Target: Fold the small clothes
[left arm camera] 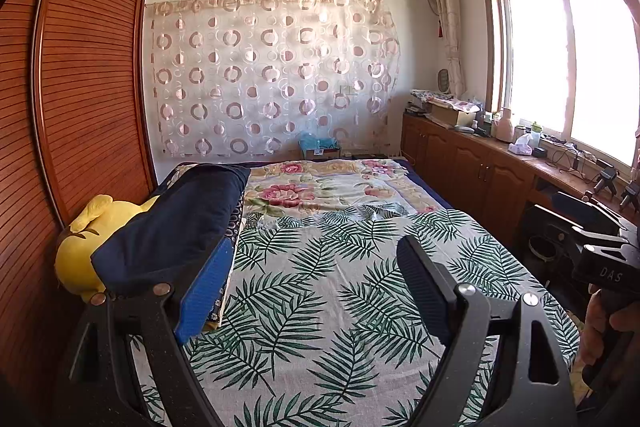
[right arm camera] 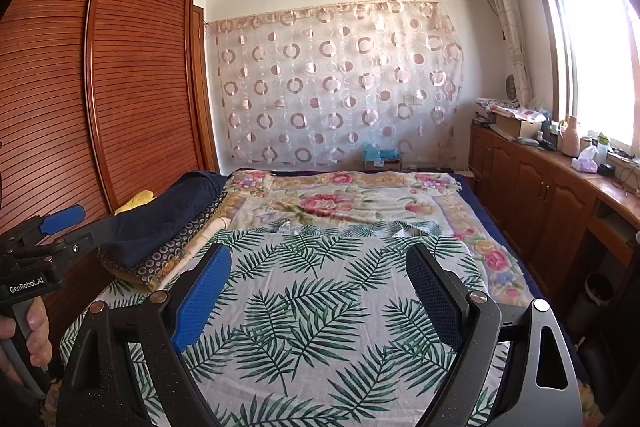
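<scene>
At far left stands the wardrobe (left arm camera: 84, 75), its slatted doors cut off by the frame edge. Against it, the yellow toy (left arm camera: 76, 255) is mostly hidden under a stack of folded bedding: one navy piece (left arm camera: 180, 227) on top, one dotted piece (right arm camera: 176, 247) beneath, and a paler layer under that whose extent is hard to make out. The stack lies along the left edge of the bed (left arm camera: 424, 187).

In the middle, one palm-leaf cloth (left arm camera: 320, 287) lies spread flat over the near half of the bed, and one floral blanket (left arm camera: 312, 187) covers the far half. The cloth's far edge is rumpled where it meets the blanket, and its near edge is hidden behind the grippers. No small garment can be made out with certainty; the leaf cloth is the only loose fabric within reach.

The left gripper (left arm camera: 316, 287) hovers above the cloth, jaws spread wide, nothing between them. The right gripper (right arm camera: 320, 291) hovers likewise, jaws wide and empty. Each shows two fingers with blue pads (right arm camera: 204, 295). Each gripper shows at the edge of the other's view, partly cut off, with the holding hand (right arm camera: 36, 327) barely visible.

The open stretch of bed between the bedding stack and the right edge is bare cloth. At right, the cabinet (left arm camera: 472, 163) runs under the window (left arm camera: 560, 55), its top crowded with small items too blurred to count.
</scene>
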The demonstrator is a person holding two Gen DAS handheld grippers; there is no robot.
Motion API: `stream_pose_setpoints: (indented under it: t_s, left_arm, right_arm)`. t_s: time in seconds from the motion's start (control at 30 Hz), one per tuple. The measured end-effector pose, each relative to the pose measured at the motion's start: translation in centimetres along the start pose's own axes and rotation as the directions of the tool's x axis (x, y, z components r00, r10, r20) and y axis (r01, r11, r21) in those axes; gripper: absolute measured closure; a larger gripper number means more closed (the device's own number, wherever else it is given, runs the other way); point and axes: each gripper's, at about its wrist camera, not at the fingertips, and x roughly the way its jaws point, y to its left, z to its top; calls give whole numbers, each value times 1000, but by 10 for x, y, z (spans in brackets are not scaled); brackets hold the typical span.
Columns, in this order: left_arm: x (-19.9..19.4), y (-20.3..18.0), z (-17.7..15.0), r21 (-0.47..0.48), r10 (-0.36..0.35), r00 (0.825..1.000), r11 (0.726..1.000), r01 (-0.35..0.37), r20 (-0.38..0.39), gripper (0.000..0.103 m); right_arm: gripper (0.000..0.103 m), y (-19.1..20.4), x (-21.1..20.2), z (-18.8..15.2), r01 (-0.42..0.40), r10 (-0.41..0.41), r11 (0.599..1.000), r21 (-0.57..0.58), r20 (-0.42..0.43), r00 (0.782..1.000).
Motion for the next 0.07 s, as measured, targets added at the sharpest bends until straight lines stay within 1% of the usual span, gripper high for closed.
stream_pose_setpoints:
  t_s: [0.07]
  left_arm:
    - [-1,0,-1,0,0,1000,1000,0,1,18]
  right_arm:
    - [13,-1,0,0,-2,2,1000,-2,0,1000]
